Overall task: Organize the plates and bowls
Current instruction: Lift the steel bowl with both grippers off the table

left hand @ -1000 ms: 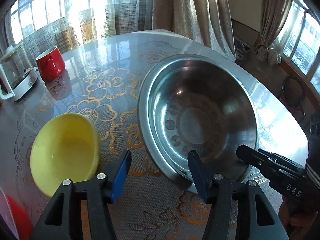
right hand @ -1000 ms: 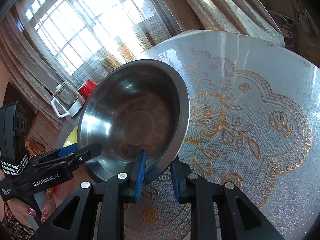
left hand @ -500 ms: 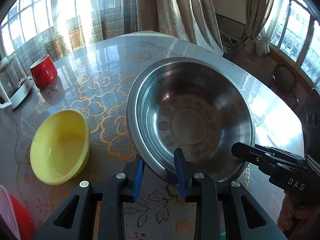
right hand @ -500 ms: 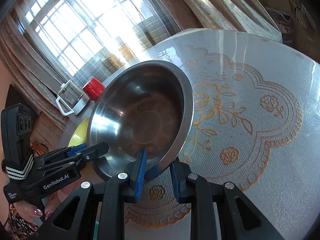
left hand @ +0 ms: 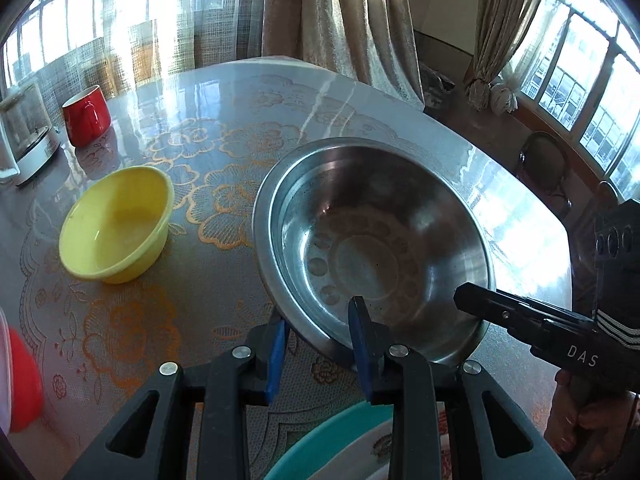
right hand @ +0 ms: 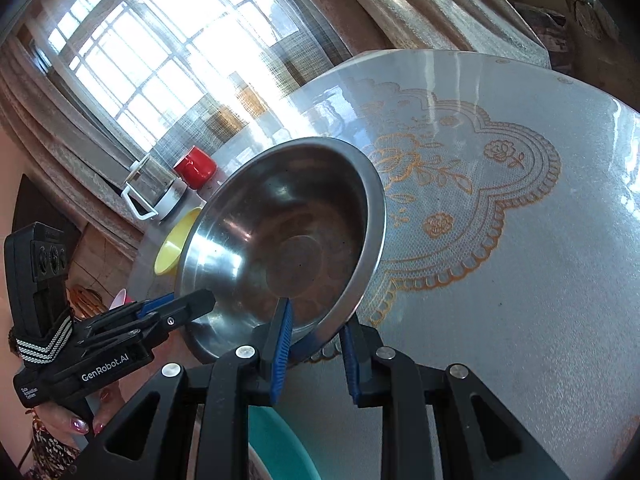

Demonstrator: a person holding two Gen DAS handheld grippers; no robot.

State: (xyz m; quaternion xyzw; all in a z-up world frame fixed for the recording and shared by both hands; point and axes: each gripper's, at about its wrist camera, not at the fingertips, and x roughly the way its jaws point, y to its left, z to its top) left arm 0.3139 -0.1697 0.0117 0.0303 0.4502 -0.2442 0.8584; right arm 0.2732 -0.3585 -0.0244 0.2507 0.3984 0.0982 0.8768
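A wide steel bowl (left hand: pixel 372 248) (right hand: pixel 288 240) hangs tilted just above the flowered tablecloth, gripped from both sides. My left gripper (left hand: pixel 320 340) is shut on its near rim, one blue pad inside the bowl and one outside. My right gripper (right hand: pixel 316 340) is shut on the rim further round, and it shows in the left wrist view as a black finger (left hand: pixel 520 320) at the bowl's right edge. A yellow bowl (left hand: pixel 116 220) (right hand: pixel 176 248) stands on the table to the left. Below the grippers lies a teal dish (left hand: pixel 328 440) (right hand: pixel 280 440), mostly hidden.
A red mug (left hand: pixel 86 120) (right hand: pixel 196 168) and a glass kettle (left hand: pixel 24 132) (right hand: pixel 154 188) stand at the table's far left edge. A red dish with a pale rim (left hand: pixel 20 384) sits at the near left. A chair (left hand: pixel 544 168) stands beyond the table's right edge.
My left gripper closed onto the steel bowl's rim. Both grippers then carried the bowl nearer, and the teal dish came into view below them.
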